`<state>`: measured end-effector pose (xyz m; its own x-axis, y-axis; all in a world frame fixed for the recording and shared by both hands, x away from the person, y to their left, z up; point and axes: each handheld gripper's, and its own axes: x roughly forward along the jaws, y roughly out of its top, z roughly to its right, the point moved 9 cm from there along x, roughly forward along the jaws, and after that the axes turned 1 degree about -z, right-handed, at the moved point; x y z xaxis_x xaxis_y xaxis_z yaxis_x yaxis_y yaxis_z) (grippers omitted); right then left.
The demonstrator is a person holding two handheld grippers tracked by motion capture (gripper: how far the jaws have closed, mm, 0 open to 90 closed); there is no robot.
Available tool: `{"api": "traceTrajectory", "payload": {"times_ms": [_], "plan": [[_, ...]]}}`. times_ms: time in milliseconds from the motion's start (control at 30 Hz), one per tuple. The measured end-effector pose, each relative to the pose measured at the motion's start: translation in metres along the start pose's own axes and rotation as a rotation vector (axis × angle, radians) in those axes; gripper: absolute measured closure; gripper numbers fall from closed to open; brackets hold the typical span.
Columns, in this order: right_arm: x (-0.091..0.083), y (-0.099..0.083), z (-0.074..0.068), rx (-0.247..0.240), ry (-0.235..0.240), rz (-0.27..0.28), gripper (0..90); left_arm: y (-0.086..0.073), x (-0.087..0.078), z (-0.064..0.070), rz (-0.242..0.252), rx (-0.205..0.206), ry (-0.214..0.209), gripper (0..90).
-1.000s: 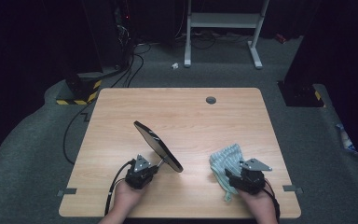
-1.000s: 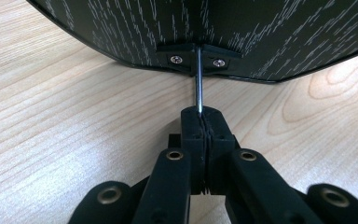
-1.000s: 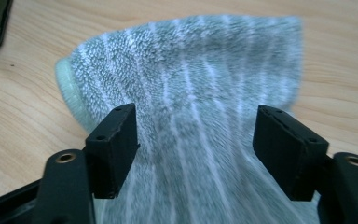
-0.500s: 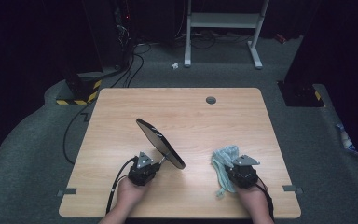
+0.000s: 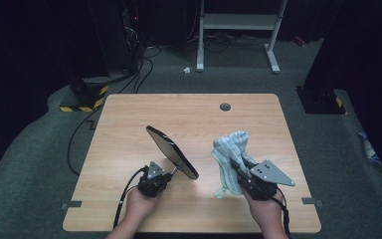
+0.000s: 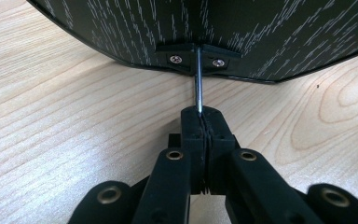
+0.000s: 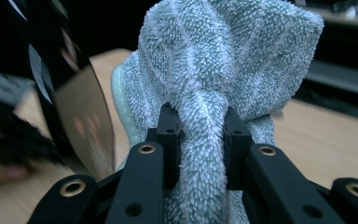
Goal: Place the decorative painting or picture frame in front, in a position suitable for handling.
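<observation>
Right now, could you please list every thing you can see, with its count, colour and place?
mirror: one, black oval, tilted above the table's near middle, held by its thin metal stem
towel: one, pale blue-green, bunched, lifted over the table's near right
table: one, light wood
hole: one, dark, near the table's far edge
frame: one, white, on the floor behind the table
left gripper: one, black, shut on the mirror's stem
right gripper: one, black, shut on the towel
hands: two, at the table's near edge

A light wooden table stands on grey carpet in a dark room; behind it, a white metal stand, black cables and what may be equipment cabinets.
</observation>
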<state>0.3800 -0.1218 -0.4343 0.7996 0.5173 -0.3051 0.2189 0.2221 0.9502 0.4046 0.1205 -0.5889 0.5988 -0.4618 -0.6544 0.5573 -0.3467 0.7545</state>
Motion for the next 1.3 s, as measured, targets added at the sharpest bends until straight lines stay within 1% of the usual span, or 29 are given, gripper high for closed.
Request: {"api": "traceTrajectory", "payload": {"times_ms": [33, 67, 100, 133, 233, 267, 300, 333, 400, 433, 467, 533, 600, 700, 733, 767, 800, 833, 900, 1033, 1100, 1300], "plan": [[0.000, 0.008, -0.004, -0.007, 0.007, 0.016, 73.8, 0.001, 0.001, 0.001, 0.001, -0.001, 0.000, 88.4], [0.001, 0.020, -0.012, -0.020, 0.017, 0.041, 73.9, 0.000, 0.001, 0.002, -0.001, -0.008, -0.005, 88.4], [0.002, 0.027, -0.017, -0.023, 0.027, 0.054, 73.8, 0.001, 0.002, 0.001, 0.000, 0.002, 0.002, 88.4], [0.004, 0.039, -0.025, -0.036, 0.045, 0.071, 73.8, 0.001, 0.002, 0.002, 0.001, -0.001, -0.001, 88.4], [0.012, 0.063, -0.044, -0.058, 0.080, 0.105, 73.8, 0.002, 0.003, 0.002, 0.005, -0.002, -0.002, 88.4], [0.016, 0.073, -0.053, -0.070, 0.096, 0.114, 73.8, 0.002, 0.003, 0.003, 0.005, -0.004, -0.003, 88.4], [0.019, 0.078, -0.059, -0.078, 0.106, 0.117, 73.8, 0.002, 0.003, 0.002, 0.005, -0.004, -0.003, 88.4], [0.024, 0.087, -0.068, -0.091, 0.122, 0.122, 73.8, 0.002, 0.003, 0.002, 0.005, -0.003, -0.003, 88.5], [0.032, 0.100, -0.082, -0.112, 0.145, 0.129, 73.8, 0.002, 0.003, 0.002, 0.006, -0.004, -0.002, 88.5], [0.035, 0.105, -0.088, -0.119, 0.153, 0.131, 73.8, 0.002, 0.003, 0.002, 0.004, -0.003, 0.000, 88.5], [0.042, 0.113, -0.097, -0.130, 0.162, 0.134, 73.8, 0.002, 0.003, 0.002, 0.004, -0.003, 0.000, 88.5], [0.050, 0.123, -0.107, -0.139, 0.176, 0.131, 73.8, 0.002, 0.002, 0.002, 0.001, -0.004, -0.002, 88.5], [0.062, 0.133, -0.119, -0.150, 0.191, 0.115, 73.8, 0.002, 0.002, 0.002, 0.001, -0.003, -0.003, 88.5], [0.079, 0.139, -0.129, -0.171, 0.200, 0.077, 73.7, 0.002, 0.003, 0.002, 0.001, -0.003, 0.001, 88.6], [0.088, 0.140, -0.133, -0.183, 0.195, 0.043, 73.7, 0.002, 0.002, 0.002, 0.001, -0.003, 0.001, 88.6], [0.093, 0.139, -0.134, -0.188, 0.194, 0.023, 73.7, 0.002, 0.002, 0.002, -0.001, 0.003, 0.005, 88.6], [0.102, 0.136, -0.136, -0.202, 0.190, -0.021, 73.9, 0.002, 0.002, 0.002, -0.001, 0.002, 0.004, 88.6], [0.104, 0.134, -0.136, -0.211, 0.186, -0.032, 73.9, 0.002, 0.002, 0.001, 0.001, 0.000, 0.003, 88.6], [0.104, 0.132, -0.135, -0.221, 0.178, -0.030, 74.1, 0.002, 0.002, 0.001, 0.000, -0.001, 0.003, 88.6], [0.098, 0.128, -0.131, -0.222, 0.173, -0.015, 74.2, 0.003, 0.003, 0.002, 0.000, 0.003, 0.005, 88.6], [0.095, 0.125, -0.131, -0.224, 0.171, -0.001, 74.2, 0.003, 0.003, 0.002, 0.001, 0.001, 0.000, 88.6], [0.085, 0.119, -0.131, -0.248, 0.156, 0.038, 74.3, 0.003, 0.004, 0.003, 0.003, -0.002, 0.001, 88.7]]}}
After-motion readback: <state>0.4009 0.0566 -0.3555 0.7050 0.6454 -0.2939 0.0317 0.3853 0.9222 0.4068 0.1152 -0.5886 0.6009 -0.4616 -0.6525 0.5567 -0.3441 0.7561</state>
